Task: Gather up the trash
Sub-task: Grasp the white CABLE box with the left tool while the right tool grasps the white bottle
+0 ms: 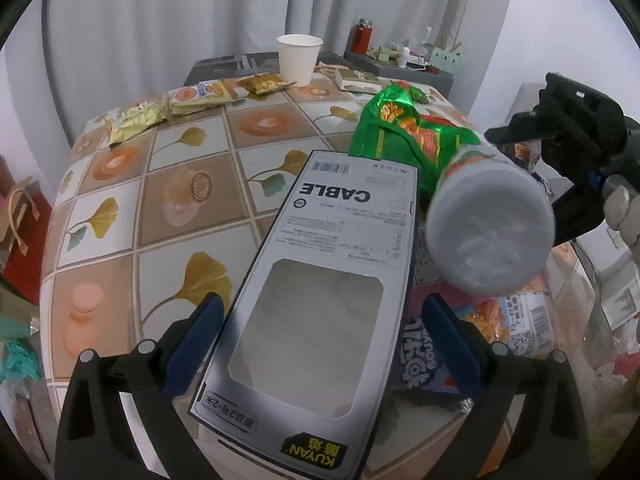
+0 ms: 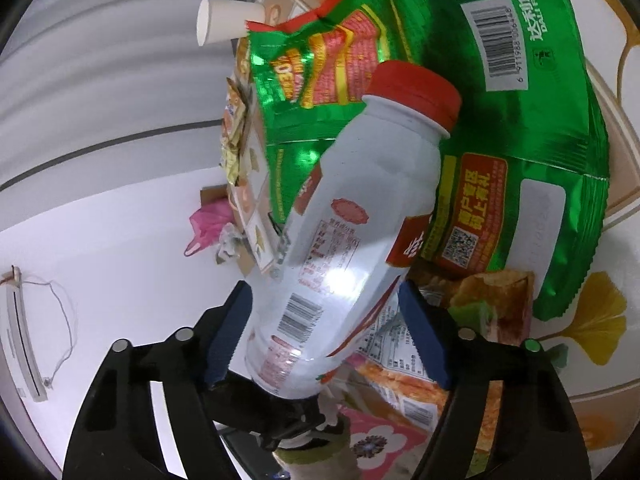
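My left gripper (image 1: 320, 344) is shut on a flat grey cable box (image 1: 320, 280) printed "CABLE", held above the table's near edge. My right gripper (image 2: 326, 332) is shut on a white plastic bottle (image 2: 348, 220) with a red cap; in the left wrist view the bottle's (image 1: 488, 232) base points at the camera, with the right gripper body (image 1: 576, 136) behind it. A large green snack bag (image 1: 404, 132) lies on the table just beyond the box, and fills the right wrist view (image 2: 520, 120) behind the bottle.
The table has a tiled ginkgo-leaf cloth (image 1: 160, 184). A white paper cup (image 1: 298, 58) and several small snack wrappers (image 1: 200, 94) lie at the far side. More wrappers (image 1: 512, 320) lie at the right. A red paper bag (image 1: 20, 236) stands left of the table.
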{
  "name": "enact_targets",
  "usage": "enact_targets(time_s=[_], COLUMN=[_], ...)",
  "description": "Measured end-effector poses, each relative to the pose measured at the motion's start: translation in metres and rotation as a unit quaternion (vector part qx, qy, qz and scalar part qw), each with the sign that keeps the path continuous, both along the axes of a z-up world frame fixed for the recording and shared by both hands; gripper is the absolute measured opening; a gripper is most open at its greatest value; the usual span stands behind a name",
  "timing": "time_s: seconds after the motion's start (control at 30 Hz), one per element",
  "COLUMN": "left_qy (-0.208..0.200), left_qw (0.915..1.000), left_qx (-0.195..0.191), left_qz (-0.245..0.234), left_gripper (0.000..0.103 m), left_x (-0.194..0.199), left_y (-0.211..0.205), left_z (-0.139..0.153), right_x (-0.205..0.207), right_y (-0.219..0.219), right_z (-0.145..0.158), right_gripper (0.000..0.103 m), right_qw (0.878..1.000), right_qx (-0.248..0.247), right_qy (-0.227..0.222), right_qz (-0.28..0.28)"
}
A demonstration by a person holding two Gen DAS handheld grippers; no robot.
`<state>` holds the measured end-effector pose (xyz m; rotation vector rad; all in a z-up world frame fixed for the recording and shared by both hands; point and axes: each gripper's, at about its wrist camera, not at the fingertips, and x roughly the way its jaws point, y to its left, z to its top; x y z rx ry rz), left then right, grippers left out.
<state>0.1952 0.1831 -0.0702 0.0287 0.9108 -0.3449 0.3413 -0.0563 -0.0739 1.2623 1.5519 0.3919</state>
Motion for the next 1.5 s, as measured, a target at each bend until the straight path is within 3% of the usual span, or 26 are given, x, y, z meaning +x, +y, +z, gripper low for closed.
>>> enact_targets(time_s=[0.3,0.7,0.83,0.97,1.5], left_qy=[0.073,0.134,0.135,0.131,0.092], left_qw=[0.9932,0.9879,0.9881,0.9886,0.9904], left_qx=[-0.09,-0.076,-0.072,-0.073,-0.102], left_qz=[-0.005,-0.017,-0.016,-0.011,0.016], left_gripper=[0.097,0.097,0.096,0.082,0.081], left_x=[0.017,0.038,0.037,0.033,0.005], left_y=[0.023,0.018,0.016,0.016,0.015], left_z=[0.005,-0.006,-0.006,-0.004,0.015], right_x=[-0.005,-0.017,-0.021,-0.024,-0.04], right_y=[-0.006,-0.028,-0.036,-0.043,-0.072], right_z=[-0.001,-0.004,-0.008,-0.011,-0.01], right_gripper=[0.064,0.06,0.056,0.054,0.051], right_qw=[1.0,0.999,0.999,0.998,0.996], right_qx=[0.006,0.034,0.05,0.059,0.075], right_qy=[0.0,-0.006,-0.006,-0.008,-0.013], right_qz=[-0.004,-0.011,-0.014,-0.018,-0.036])
